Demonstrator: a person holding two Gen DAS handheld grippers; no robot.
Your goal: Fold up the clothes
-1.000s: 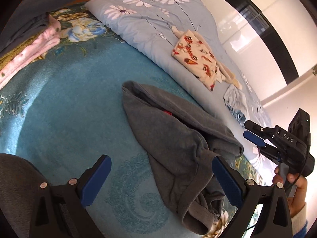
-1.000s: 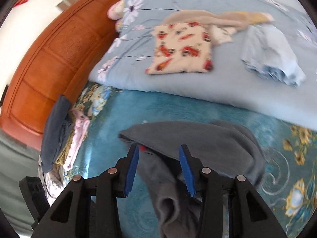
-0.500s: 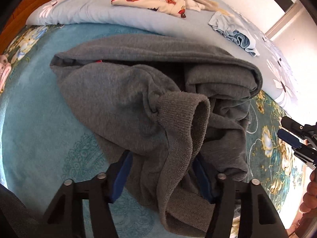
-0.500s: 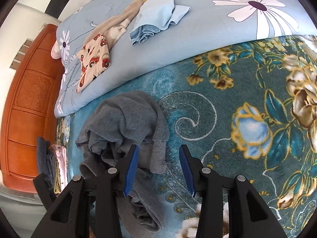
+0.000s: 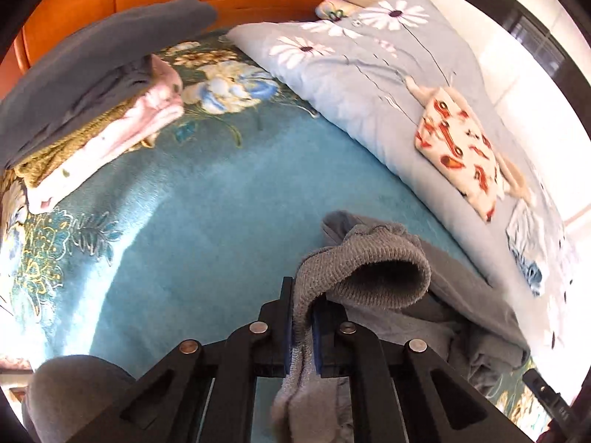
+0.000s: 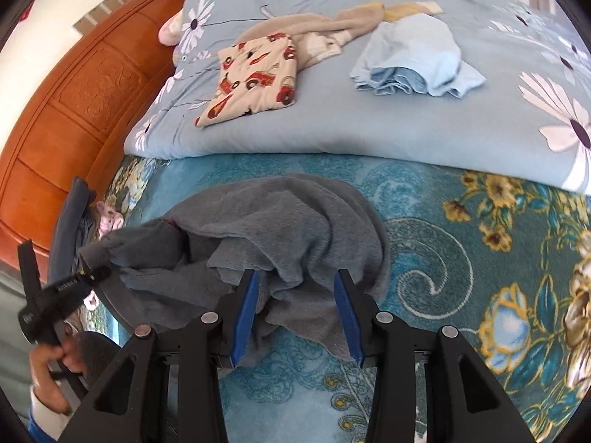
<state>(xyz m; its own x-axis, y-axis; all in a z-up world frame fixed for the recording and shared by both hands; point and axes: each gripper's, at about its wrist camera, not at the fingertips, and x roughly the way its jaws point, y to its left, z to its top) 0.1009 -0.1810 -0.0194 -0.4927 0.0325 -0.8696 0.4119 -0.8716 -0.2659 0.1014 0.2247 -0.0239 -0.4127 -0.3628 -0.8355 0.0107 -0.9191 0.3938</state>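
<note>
Teal plush blanket with gold and blue flowers covers the near half of the bed where I work, and a pale blue quilt printed with white daisies lies along its far side, against an orange carved wooden headboard.

My left gripper is clamped on the ribbed cuff of the crumpled grey knit sweatshirt, whose body sits in a heap on the teal blanket. My right gripper hangs over the near edge of that heap with its blue pads apart and cloth between them, not pinched.

As I judge it, the step in hand is to get the garment spread flat. To do it well I should keep the cuff firmly pinched, take a second hold on a single layer at an edge or hem rather than a bunch, then draw the two holds apart so the folds drop out.

For open room, bare teal blanket stretches left of the heap towards a stack of folded clothes, dark grey over mustard and pink, by the headboard. To the right the blanket is also bare. The raised quilt edge lies just behind the heap; on it rest a cream cloth printed with red cars and a bunched light blue garment, so I would spread sideways and towards me, not backwards.
</note>
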